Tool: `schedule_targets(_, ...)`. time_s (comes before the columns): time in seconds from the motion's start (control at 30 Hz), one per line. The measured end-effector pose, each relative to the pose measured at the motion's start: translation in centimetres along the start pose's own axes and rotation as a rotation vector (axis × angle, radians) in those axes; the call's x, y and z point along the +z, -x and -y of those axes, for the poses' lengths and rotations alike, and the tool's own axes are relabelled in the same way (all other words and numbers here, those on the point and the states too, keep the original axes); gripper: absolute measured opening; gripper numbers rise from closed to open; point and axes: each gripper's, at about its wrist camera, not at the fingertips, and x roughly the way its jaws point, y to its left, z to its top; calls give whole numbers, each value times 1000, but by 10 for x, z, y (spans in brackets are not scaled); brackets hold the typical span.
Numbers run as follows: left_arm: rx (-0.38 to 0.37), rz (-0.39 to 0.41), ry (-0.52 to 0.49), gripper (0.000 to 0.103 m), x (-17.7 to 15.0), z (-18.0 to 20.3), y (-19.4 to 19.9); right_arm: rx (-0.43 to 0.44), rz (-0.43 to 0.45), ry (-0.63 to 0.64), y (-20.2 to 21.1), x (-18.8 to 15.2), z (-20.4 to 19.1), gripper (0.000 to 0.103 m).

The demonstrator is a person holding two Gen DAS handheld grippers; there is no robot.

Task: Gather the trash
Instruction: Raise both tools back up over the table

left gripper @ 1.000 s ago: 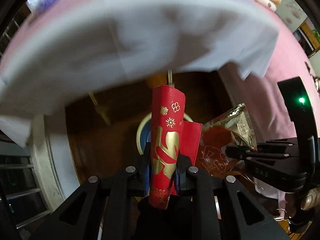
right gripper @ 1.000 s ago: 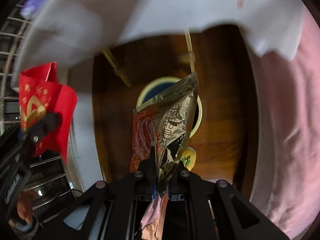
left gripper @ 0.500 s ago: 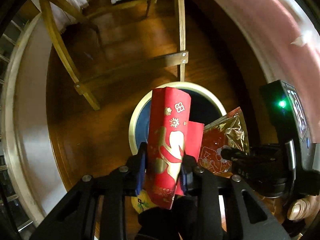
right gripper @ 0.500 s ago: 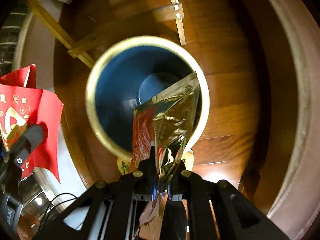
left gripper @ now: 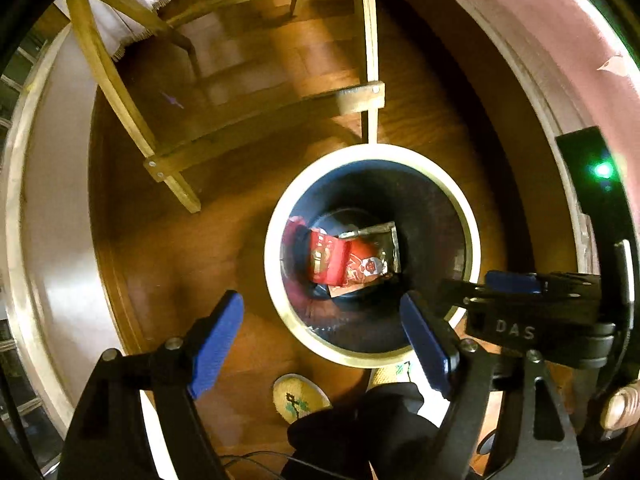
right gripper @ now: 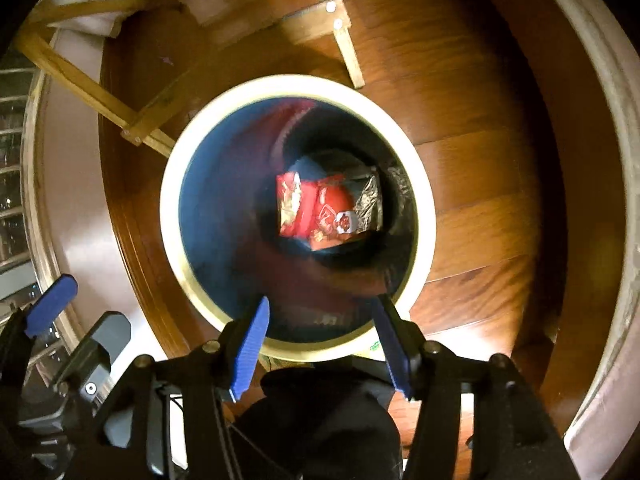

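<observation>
Left wrist view: the left gripper (left gripper: 322,334) has just been opening, its blue fingers (left gripper: 216,338) spread with nothing between them, above the round bin (left gripper: 276,280) on the wooden floor (left gripper: 240,240). A red packet (left gripper: 326,262) and a foil wrapper (left gripper: 380,250) lie at its bottom, overlapping.

Right wrist view: the right gripper (right gripper: 322,344) has likewise just been opening, released and empty, over the same bin (right gripper: 172,200); the red packet (right gripper: 294,210) and foil wrapper (right gripper: 366,206) rest inside.

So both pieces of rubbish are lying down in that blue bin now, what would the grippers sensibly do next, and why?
Probably lift both away from the bin. The red and gold paper packet and the silvery foil wrapper both lie at the bottom of the round blue bin with the cream rim. The left gripper and right gripper have just been opening and stand empty, so nothing is left to drop.
</observation>
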Motion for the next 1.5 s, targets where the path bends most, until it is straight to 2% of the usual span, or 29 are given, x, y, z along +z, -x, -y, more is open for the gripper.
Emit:
schedule_targets(0.23,-12,36,27,79,-2,-17,68,5,94,10,62,-18,-24,55)
schedule_targets(0.53,-25,141,-7,79,-16,-43,208,24,199,47,170,-63,-64,55)
schedule_targets(0.8,-17,292,-33,79,-21,-73,331,38,322,86,264,-103,-108,55)
schedule_targets(1.0,18,452,-40,79,-17,-96,414,39,444,134,324,-118,-142,55)
schedule_targets(1.2,30,556,-22,79,-14,-120,463,22,591,205,382,-123,-176,55)
schedule_targets(1.33,46,588,-12,79,-6,-135,477,17,679,262,412,-122,-194,55)
schedule_targets(1.5,47,602,11,79,10,-149,486,-1,740,297,436,-114,-199,55)
